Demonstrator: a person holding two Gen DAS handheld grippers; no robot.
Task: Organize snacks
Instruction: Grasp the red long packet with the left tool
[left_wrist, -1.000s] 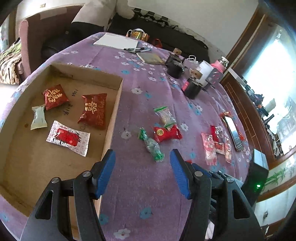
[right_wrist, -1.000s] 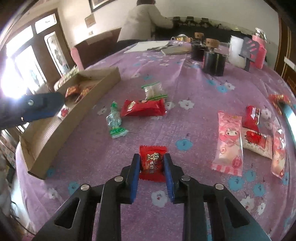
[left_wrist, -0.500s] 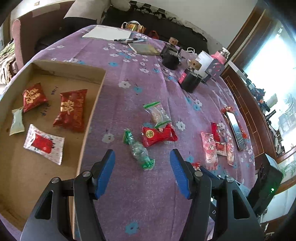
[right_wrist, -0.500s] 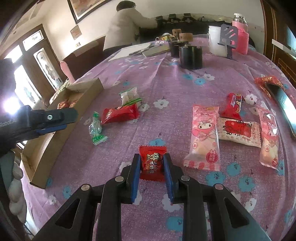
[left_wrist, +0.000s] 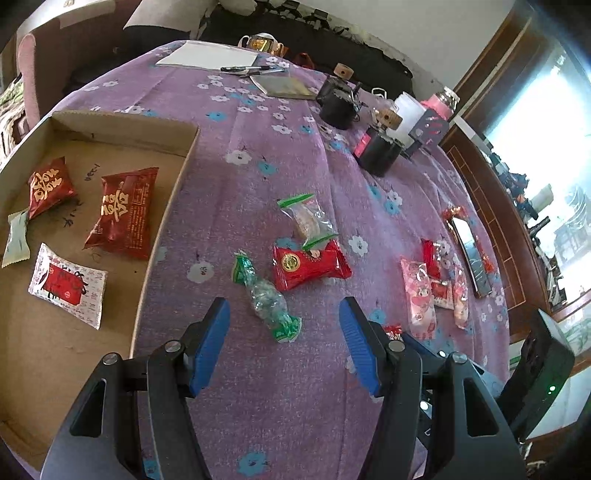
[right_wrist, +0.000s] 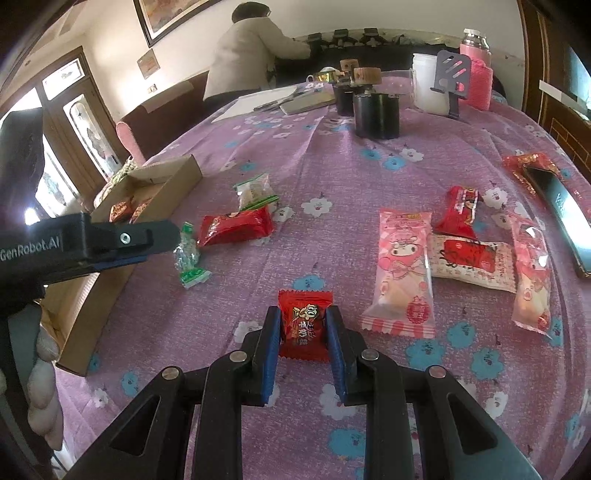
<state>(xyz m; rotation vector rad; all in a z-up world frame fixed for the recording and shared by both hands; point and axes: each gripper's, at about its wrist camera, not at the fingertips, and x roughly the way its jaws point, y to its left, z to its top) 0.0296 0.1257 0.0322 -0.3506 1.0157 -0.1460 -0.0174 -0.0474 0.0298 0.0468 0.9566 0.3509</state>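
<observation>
1. Purple flowered cloth covers the round surface, which carries snacks, black canisters, a pink bottle and papers at the far edge.
2. At 9 o'clock in the left wrist view lies an open cardboard box; inside it sit two dark red packets, a white-and-red packet and a pale green wrapper.
3. Left gripper hovers over the cloth with its blue pads spread wide, nothing between them. A green-ended clear candy lies just ahead of the gap, toward 12 o'clock.
4. Beyond that candy, a red pillow-shaped packet touches a clear bag with green ends.
5. Right gripper is clamped on a small red candy packet, which stands upright between the blue pads, raised over the cloth.
6. At 2 o'clock of the right gripper lie two pink cartoon packets, a white-and-red packet between them and a red bar behind it.
7. A dark phone rests at 3 o'clock near the surface's edge, partly on a red wrapper.
8. In the right wrist view the left gripper reaches in from 9 o'clock, over the box's near wall.
</observation>
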